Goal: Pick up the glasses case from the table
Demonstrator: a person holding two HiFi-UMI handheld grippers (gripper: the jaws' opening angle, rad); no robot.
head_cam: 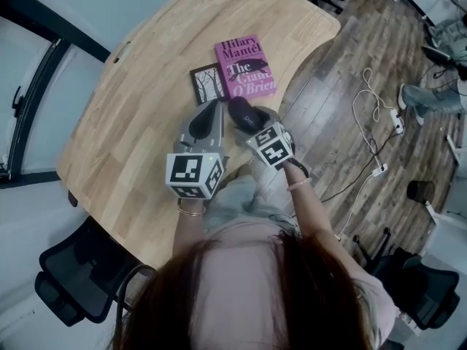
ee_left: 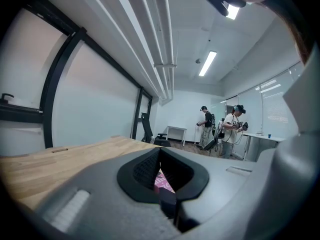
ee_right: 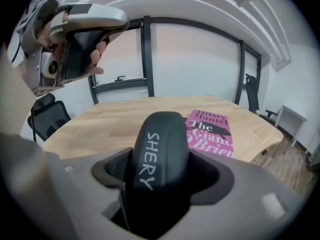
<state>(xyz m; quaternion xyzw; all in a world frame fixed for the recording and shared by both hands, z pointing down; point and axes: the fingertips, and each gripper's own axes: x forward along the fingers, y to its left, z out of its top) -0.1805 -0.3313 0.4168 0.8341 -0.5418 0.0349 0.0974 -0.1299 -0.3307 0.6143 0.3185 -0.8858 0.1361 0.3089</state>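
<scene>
The glasses case [ee_right: 159, 154] was not lying free on the surface [head_cam: 139, 100]. It stood between the jaws of the right gripper [ee_right: 160, 189], which pinched it from both sides. Its long axis ran straight out along the jaws, away from the camera, with the white lettering on the upper side. In the head view the case was near the edge of the surface, at about 6 o'clock from the pink book [head_cam: 245, 66], and it pointed toward about 11 o'clock. The left gripper [head_cam: 206, 119] was just beside it at 9 o'clock, with its jaws pressed together on nothing. So the right hand was the one that carried the case. I could not tell for sure whether the case touched the wood. I judged that the next move needed only a straight lift upward, with the grip kept firm.
</scene>
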